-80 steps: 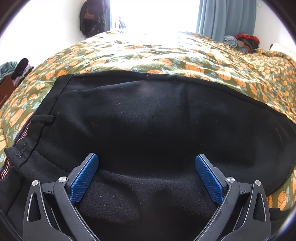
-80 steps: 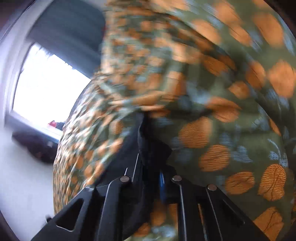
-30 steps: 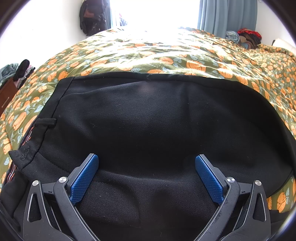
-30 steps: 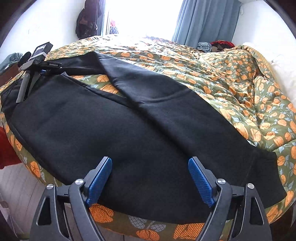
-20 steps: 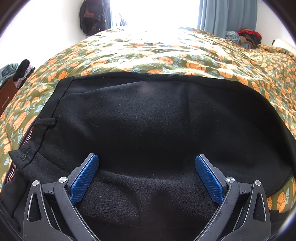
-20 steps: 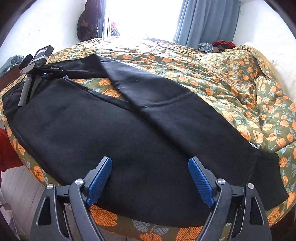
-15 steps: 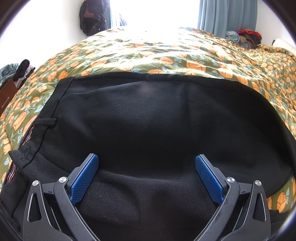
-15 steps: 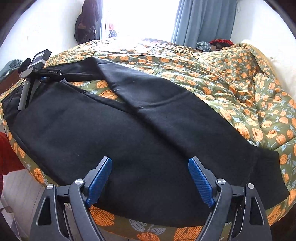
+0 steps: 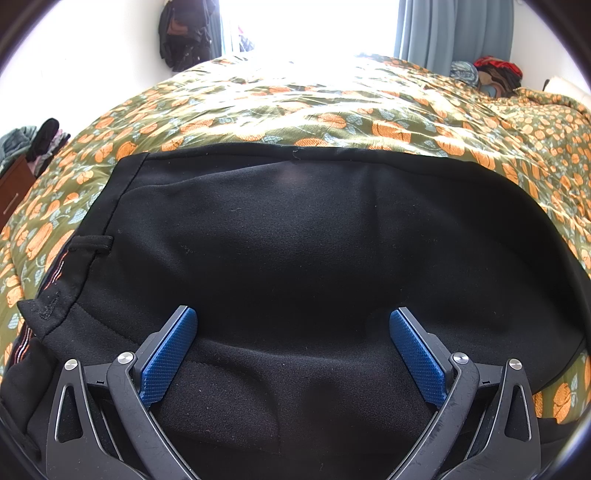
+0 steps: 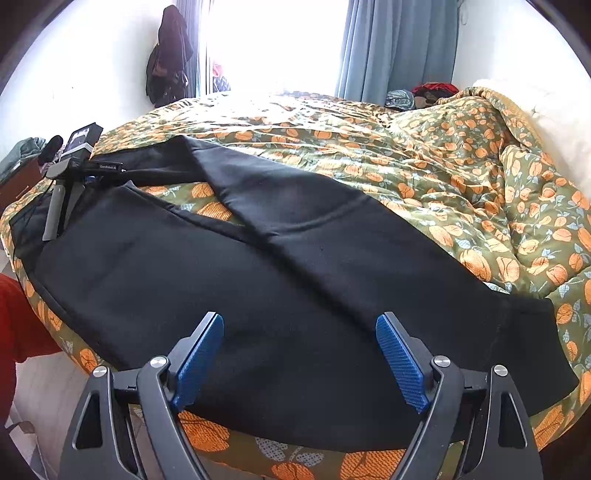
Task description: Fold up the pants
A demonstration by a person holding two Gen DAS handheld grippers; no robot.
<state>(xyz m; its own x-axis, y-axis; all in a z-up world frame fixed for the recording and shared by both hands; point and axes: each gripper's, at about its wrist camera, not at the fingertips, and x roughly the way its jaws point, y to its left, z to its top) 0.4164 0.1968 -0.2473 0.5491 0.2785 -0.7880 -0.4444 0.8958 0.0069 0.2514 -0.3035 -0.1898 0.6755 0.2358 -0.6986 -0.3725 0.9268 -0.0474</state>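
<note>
One pants [image 10: 258, 295] on bedspread [image 10: 480, 192]; two grippers [image 9: 293, 354] [image 10: 300, 356], jaws released.

We have two fisheye views, each looking forward and down along its tool's blue-padded fingers. Our left wrist view sits close over the waistband end of the black fabric pants [image 9: 314, 236], facing across the bed's green quilt with orange flowers [image 9: 332, 110] toward the bright window [image 9: 306, 26]. Our right wrist view stands further back at the bed's edge, taking in the pants' [image 10: 258, 280] full length. Both share pants, quilt [image 10: 480, 184], window [image 10: 273, 40] and blue-grey curtain [image 10: 399, 48].
</note>
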